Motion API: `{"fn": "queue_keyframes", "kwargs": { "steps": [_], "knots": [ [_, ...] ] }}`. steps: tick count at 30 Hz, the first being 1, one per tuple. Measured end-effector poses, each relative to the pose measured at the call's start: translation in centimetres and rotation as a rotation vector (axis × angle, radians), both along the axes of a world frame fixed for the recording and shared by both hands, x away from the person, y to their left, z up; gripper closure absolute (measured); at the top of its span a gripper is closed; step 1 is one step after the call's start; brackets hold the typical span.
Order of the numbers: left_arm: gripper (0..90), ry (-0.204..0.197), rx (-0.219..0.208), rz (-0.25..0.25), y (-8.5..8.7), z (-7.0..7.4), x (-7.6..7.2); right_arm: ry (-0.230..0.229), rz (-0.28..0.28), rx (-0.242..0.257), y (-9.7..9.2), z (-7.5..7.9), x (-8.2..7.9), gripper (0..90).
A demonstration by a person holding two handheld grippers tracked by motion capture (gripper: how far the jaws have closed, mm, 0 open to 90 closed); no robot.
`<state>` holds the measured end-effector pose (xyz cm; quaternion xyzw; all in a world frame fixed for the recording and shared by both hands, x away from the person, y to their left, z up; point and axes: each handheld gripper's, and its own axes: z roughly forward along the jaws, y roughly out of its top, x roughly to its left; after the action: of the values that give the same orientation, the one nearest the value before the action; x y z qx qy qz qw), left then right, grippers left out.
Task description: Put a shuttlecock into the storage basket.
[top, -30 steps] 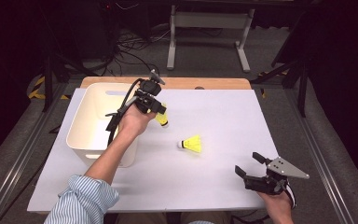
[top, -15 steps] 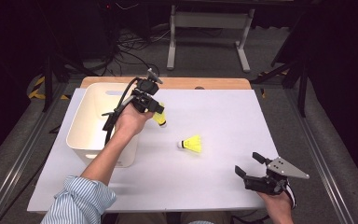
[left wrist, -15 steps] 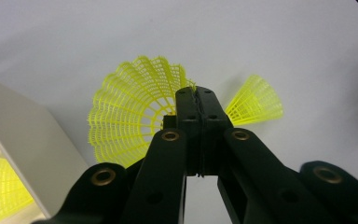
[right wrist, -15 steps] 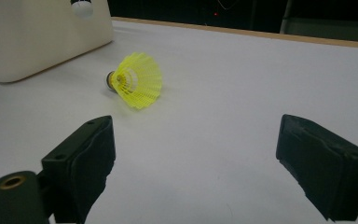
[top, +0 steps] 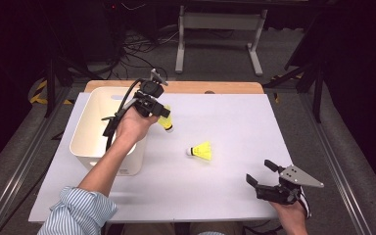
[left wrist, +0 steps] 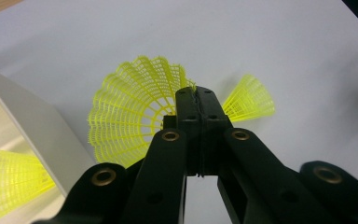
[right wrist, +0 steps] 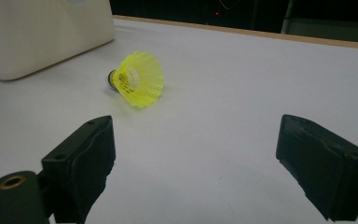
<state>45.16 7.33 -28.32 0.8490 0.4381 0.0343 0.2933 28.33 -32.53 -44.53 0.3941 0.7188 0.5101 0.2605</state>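
Left gripper [top: 157, 111] has its fingers clamped on a yellow shuttlecock [top: 165, 121] left of centre, right beside the white bin [top: 95, 147], which already holds one [left wrist: 14, 186]. Another shuttlecock [top: 201, 151] lies mid-desk. Right gripper [top: 263, 176], lower right, has fingers spread and empty, so roughly halfway I'd say.

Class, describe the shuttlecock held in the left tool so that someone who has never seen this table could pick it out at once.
Start at the white rectangular plastic bin on the left of the white table. At its right rim, the left tool is shut on the mesh skirt of a yellow plastic shuttlecock. Unlike the other yellow shuttlecock lying free on the table, it is lifted and clamped.
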Motion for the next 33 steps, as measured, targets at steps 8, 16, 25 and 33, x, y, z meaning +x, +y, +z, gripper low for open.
{"fn": "queue_keyframes", "kwargs": {
  "steps": [8, 16, 25, 33],
  "knots": [
    [90.0, -0.011, -0.001, -0.002, 0.7, 0.6, -0.5, -0.011, -0.007, 0.007, -0.1, 0.1, -0.1, 12.4],
    [90.0, -0.033, 0.003, -0.002, 0.9, 1.1, -0.9, -0.011, -0.004, 0.006, -0.1, 0.1, -0.1, 12.4],
    [90.0, -0.036, 0.001, 0.005, 1.7, 1.7, -1.2, -0.012, -0.003, 0.005, -0.1, 0.2, -0.1, 12.4],
    [90.0, -0.038, -0.003, 0.03, 2.9, 2.4, -1.7, -0.009, -0.002, 0.005, -0.1, 0.1, -0.1, 12.4]
  ]
}}
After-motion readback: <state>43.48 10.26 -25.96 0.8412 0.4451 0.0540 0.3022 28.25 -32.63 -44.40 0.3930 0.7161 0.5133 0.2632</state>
